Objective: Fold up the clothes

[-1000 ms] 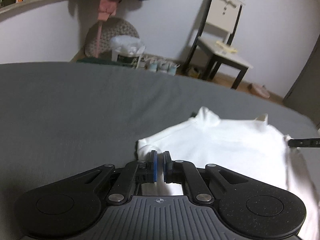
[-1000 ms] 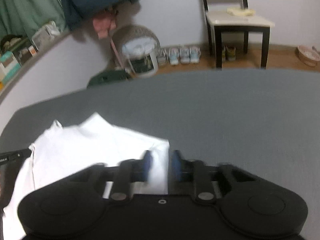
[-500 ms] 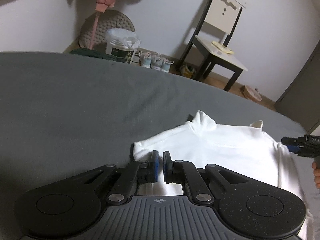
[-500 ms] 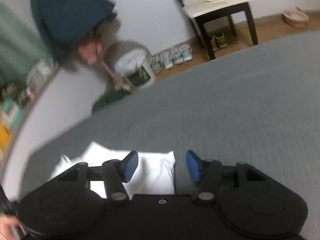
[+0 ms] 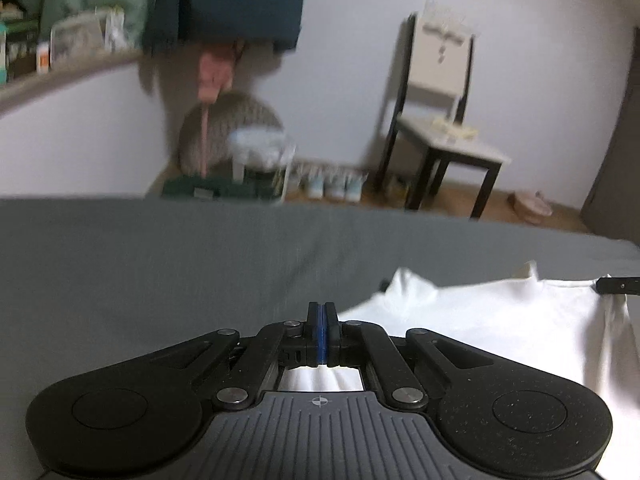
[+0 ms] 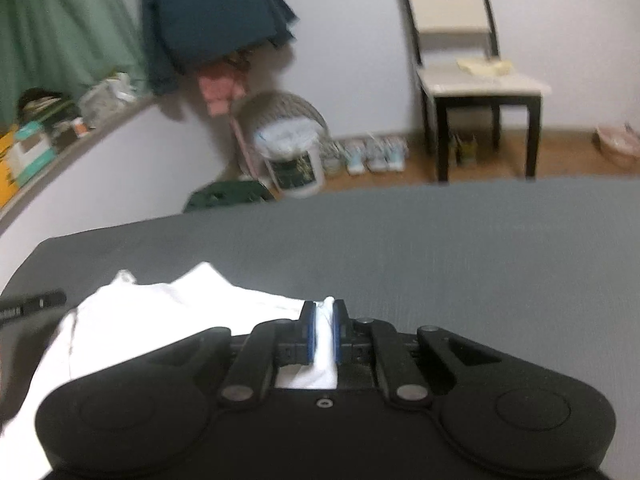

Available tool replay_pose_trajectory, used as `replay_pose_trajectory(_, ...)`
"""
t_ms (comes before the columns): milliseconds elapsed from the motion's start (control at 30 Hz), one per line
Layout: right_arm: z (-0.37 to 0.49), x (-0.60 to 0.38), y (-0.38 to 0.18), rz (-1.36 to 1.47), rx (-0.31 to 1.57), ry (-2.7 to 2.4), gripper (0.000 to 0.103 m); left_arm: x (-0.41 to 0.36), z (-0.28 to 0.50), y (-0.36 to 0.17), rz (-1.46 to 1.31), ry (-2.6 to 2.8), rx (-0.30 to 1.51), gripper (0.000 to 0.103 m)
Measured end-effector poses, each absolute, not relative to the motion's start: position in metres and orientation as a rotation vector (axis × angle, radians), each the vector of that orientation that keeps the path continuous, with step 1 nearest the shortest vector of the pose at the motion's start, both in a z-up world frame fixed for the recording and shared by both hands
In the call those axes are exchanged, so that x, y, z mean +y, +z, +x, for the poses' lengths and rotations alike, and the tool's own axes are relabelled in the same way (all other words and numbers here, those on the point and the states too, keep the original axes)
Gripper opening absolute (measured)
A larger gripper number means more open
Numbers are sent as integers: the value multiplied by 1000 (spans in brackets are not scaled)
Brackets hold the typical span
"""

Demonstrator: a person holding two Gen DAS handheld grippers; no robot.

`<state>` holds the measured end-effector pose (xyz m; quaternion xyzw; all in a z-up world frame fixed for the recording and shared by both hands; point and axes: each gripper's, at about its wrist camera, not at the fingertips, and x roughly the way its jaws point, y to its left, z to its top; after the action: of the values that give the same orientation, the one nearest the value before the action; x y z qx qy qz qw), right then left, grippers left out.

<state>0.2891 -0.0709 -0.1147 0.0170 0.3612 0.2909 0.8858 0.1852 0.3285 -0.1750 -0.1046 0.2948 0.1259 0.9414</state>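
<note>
- The white garment (image 5: 488, 320) lies spread on the grey bed (image 5: 160, 264), partly lifted at its near corners.
- The left gripper (image 5: 322, 320) is clenched on bunched white cloth at the garment's near-left corner.
- The right gripper (image 6: 323, 322) pinches a fold of the garment's (image 6: 180, 304) near-right corner between its blue pads.
- Beyond the bed's (image 6: 480, 248) far edge stand a chair (image 6: 472, 72), a bucket (image 6: 294, 160) and shoes (image 6: 372, 154).

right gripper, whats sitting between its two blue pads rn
A bunched edge of the white garment fills the gap between the right gripper's blue pads, seen in the right wrist view.
</note>
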Motion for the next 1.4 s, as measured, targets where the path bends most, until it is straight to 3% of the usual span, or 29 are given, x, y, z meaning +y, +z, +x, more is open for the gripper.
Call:
replay_pose_trajectory(267, 245, -82, -79, -43, 687, 723, 9, 336, 150, -161, -228, 164, 625, 1)
replay_pose_trajectory(300, 245, -80, -78, -47, 690, 718, 9, 340, 152, -163, -255, 154, 646, 7)
replay_pose_trajectory(367, 247, -75, -79, -49, 700, 694, 9, 344, 155, -166, -299, 160, 660, 35)
replay_pose_trajectory(400, 250, -72, -81, -51, 709, 679, 9, 345, 157, -167, -316, 176, 654, 80)
replay_pose_trajectory(433, 252, -68, -83, -53, 717, 663, 10, 347, 159, -168, -333, 192, 648, 103)
replay_pose_trajectory(667, 275, -61, -108, -23, 782, 617, 15, 358, 189, -187, -378, 123, 732, 103)
replay_pose_trajectory(700, 278, -61, -112, -18, 792, 614, 16, 359, 193, -191, -372, 125, 752, 97)
replay_pose_trajectory(767, 284, -62, -119, -10, 814, 607, 21, 361, 199, -197, -361, 127, 792, 60)
replay_pose_trajectory(800, 285, -63, -122, -10, 823, 604, 22, 362, 203, -200, -356, 129, 812, 35)
replay_pose_trajectory(1033, 295, -75, -138, 94, 882, 585, 40, 358, 215, -213, -309, 199, 830, 33)
replay_pose_trajectory(1200, 298, -68, -142, 112, 892, 589, 40, 344, 224, -215, -251, 216, 820, 32)
replay_pose_trajectory(1267, 296, -63, -140, 99, 879, 597, 23, 346, 223, -215, -280, 218, 809, 9)
replay_pose_trajectory(1333, 291, -59, -137, 81, 856, 599, 12, 347, 217, -213, -307, 215, 779, 7)
replay_pose_trajectory(1400, 286, -56, -134, 63, 832, 601, 9, 347, 209, -208, -309, 206, 739, 6)
